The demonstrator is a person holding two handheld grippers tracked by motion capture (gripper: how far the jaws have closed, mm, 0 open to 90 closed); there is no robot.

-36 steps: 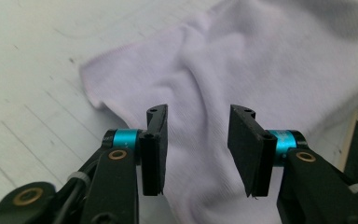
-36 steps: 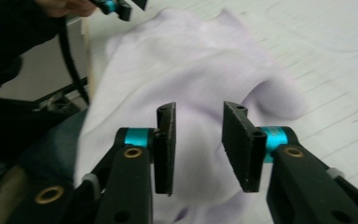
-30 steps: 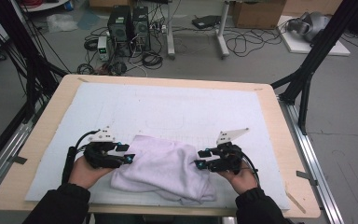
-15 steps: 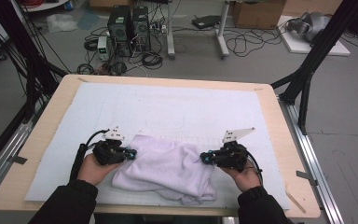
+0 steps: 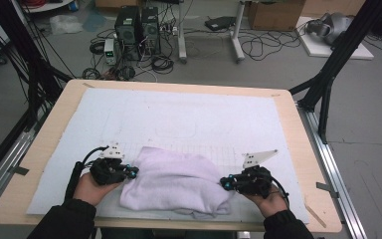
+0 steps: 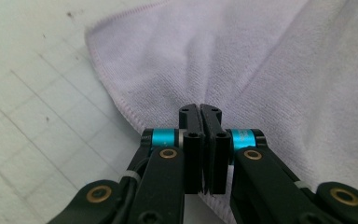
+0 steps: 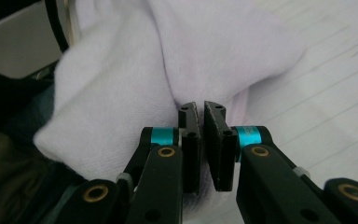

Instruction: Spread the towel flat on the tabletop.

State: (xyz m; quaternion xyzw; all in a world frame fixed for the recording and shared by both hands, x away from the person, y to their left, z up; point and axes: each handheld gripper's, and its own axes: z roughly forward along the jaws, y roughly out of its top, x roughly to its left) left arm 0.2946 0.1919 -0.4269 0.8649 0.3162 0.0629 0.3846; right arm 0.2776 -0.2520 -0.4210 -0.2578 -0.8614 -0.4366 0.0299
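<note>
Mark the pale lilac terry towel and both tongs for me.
Pale lilac terry towel (image 5: 176, 181): high view, middle of its bunched top.
Left tongs (image 6: 204, 109): left gripper view, tips pinched on the towel's edge.
Right tongs (image 7: 199, 108): right gripper view, tips nearly shut on a towel fold.

Beyond the bunched towel (image 5: 176, 181) the white mat (image 5: 189, 117) lies bare — open passage toward the table's (image 5: 298, 134) far edge.

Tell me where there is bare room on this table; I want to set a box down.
The white mat is bare between the lilac towel and the table's far edge. The near strip is crowded: left gripper and right gripper flank the towel, each shut on it.
</note>
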